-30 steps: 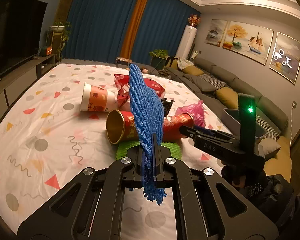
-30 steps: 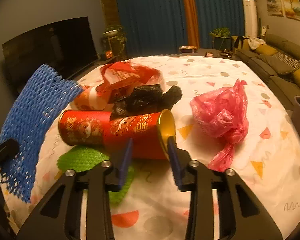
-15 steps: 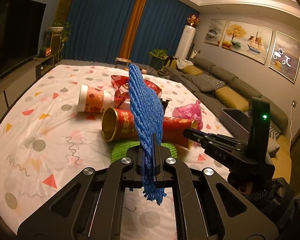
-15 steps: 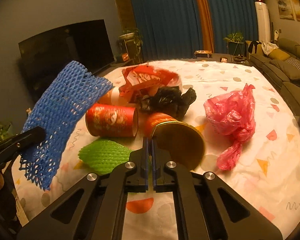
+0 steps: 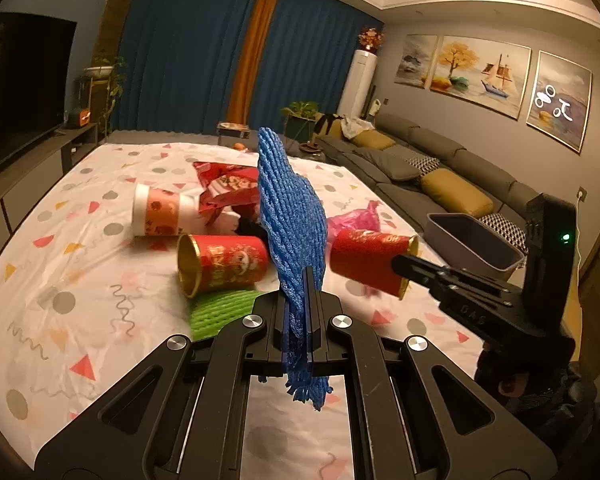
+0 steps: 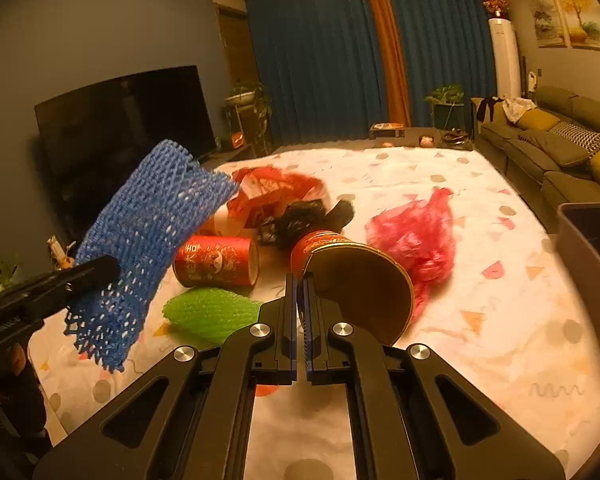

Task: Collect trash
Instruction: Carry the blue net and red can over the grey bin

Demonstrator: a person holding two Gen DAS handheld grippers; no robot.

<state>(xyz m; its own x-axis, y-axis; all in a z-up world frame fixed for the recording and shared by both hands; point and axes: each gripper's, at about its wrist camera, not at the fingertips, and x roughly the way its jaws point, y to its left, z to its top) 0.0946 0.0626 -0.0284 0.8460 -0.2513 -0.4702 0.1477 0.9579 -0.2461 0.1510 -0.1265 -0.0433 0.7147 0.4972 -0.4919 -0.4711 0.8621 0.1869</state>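
My left gripper is shut on a blue foam net, held upright above the table; the net also shows in the right wrist view. My right gripper is shut on the rim of a red and gold can, lifted off the table; the can also shows in the left wrist view. A second red can lies on its side on the table. A green foam net lies beside it. A pink plastic bag, a black bag, a red wrapper and a paper cup lie further back.
The table has a white cloth with coloured shapes. A grey bin stands at the table's right side, also at the right wrist view's edge. A sofa runs along the right wall, a TV on the left.
My right gripper closed on the can's rim and lifted it up and to the right, off the table. My left gripper kept hold of the blue net and rose slightly.
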